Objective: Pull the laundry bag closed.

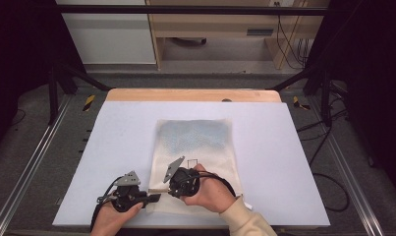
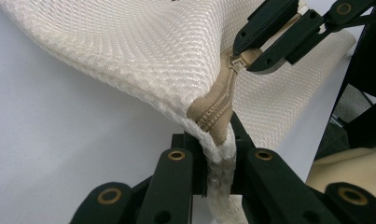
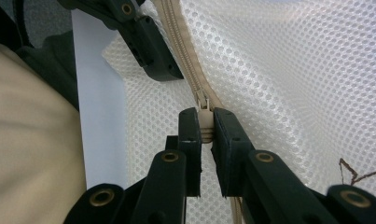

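Observation:
A cream mesh bag [image 1: 198,147] lies flat on the white table top [image 1: 112,147], with something bluish showing through its far half. A beige zipper [image 3: 178,28] runs along its near edge. My left gripper [image 2: 218,154] is shut on the bag's near corner [image 2: 212,119], where the zipper ends, and lifts it slightly. Just to its right, my right gripper [image 3: 205,128] is shut on the zipper pull [image 3: 204,120]. In the high view the left gripper [image 1: 156,197] and the right gripper [image 1: 170,189] sit close together at the table's front edge.
A wooden strip [image 1: 193,94] borders the table's far side. Metal rails [image 1: 33,157] run along the left and right, and cables [image 1: 328,187] lie on the floor at the right. A cream sleeve [image 1: 244,219] comes in from the bottom.

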Motion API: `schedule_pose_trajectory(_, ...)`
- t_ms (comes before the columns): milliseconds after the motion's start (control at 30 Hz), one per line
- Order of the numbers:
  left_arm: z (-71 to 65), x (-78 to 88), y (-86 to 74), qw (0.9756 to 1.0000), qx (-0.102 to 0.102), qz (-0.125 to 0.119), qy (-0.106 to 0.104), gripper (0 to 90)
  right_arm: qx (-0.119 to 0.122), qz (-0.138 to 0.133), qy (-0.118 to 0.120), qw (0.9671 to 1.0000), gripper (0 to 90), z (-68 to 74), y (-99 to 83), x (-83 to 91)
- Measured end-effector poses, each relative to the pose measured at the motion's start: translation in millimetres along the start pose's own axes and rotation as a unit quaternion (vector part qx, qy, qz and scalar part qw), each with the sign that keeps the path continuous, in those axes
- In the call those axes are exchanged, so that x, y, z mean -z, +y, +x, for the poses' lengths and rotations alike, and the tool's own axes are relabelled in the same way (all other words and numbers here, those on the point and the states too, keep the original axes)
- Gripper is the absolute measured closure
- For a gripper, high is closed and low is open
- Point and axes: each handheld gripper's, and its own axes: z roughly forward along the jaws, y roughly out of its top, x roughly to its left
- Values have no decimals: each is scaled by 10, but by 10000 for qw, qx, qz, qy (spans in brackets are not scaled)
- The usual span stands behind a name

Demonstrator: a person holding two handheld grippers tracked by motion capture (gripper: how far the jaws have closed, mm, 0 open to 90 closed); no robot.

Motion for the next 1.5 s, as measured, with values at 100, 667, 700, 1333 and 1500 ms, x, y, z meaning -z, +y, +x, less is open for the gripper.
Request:
schedule_pose_trajectory(100, -4, 3, 2, 10000, -8, -5, 5, 835, 29, 4, -2, 10000, 821, -2, -2, 6)
schedule_pose_trajectory(667, -9, 11, 8, 10000, -32, -20, -8, 835, 3, 48, -39, 10000, 821, -9, -42, 59)
schedule_pose_trajectory(700, -9, 12, 8, 10000, -31, -19, -9, 835, 4, 23, -26, 10000, 821, -10, -45, 61)
schedule_pose_trajectory(1333, 3, 23, 10, 10000, -19, -44, 8, 835, -262, -6, -166, 9995, 821, -56, -215, 178)
schedule_pose_trajectory(1500, -7, 22, 10, 10000, -20, -41, 2, 835, -217, 8, -161, 9996, 821, -77, -262, 197)
